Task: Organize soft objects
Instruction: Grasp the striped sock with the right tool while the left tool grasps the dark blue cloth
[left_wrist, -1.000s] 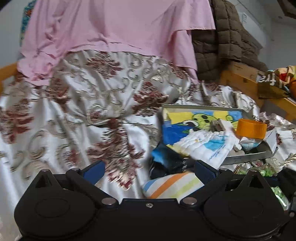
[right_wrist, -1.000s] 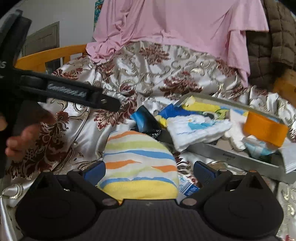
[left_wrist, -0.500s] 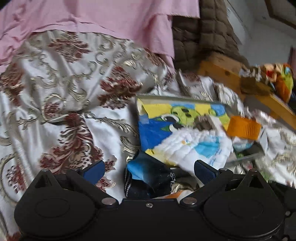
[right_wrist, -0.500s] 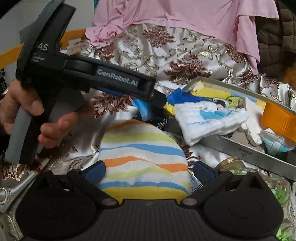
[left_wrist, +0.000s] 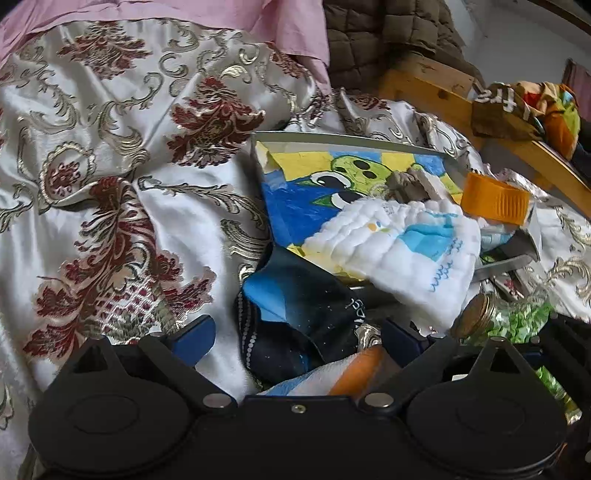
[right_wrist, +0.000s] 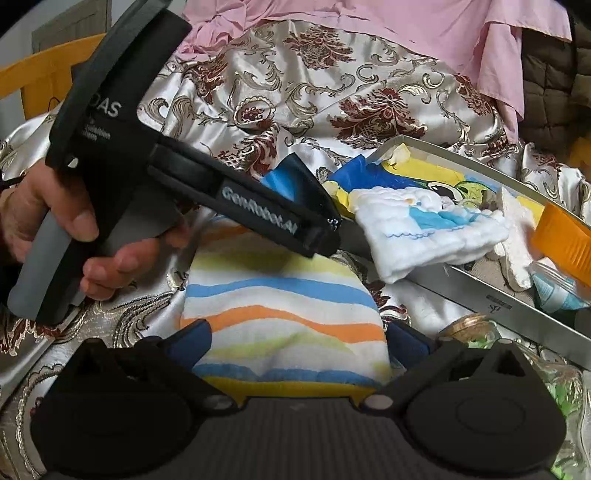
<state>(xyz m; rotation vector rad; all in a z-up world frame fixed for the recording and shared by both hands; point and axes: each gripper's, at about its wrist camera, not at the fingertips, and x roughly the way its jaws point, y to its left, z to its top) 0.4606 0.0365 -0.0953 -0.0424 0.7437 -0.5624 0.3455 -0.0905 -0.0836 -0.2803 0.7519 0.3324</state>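
Observation:
A striped towel (right_wrist: 284, 317) lies folded on the bed between the fingers of my right gripper (right_wrist: 295, 341), which stands wide around it. A dark blue-and-black cloth (left_wrist: 299, 314) lies just ahead of my open left gripper (left_wrist: 295, 336), between its fingers; it also shows in the right wrist view (right_wrist: 295, 181) behind the left tool (right_wrist: 221, 199). A white quilted cloth with blue print (left_wrist: 406, 258) drapes over the edge of a metal tray (left_wrist: 332, 138); the right wrist view shows it too (right_wrist: 428, 229).
The tray holds a cartoon picture (left_wrist: 332, 184), an orange lid (left_wrist: 496, 199) and white foam pieces (right_wrist: 517, 240). A glass jar with a gold lid (left_wrist: 476, 314) lies by the tray. A satin floral bedspread (left_wrist: 110, 184), pink sheet (right_wrist: 406, 29) and wooden bed frame (left_wrist: 443, 92) surround them.
My left gripper has moved forward and right toward the dark cloth and the tray. In the right wrist view the left tool has come in over the striped towel.

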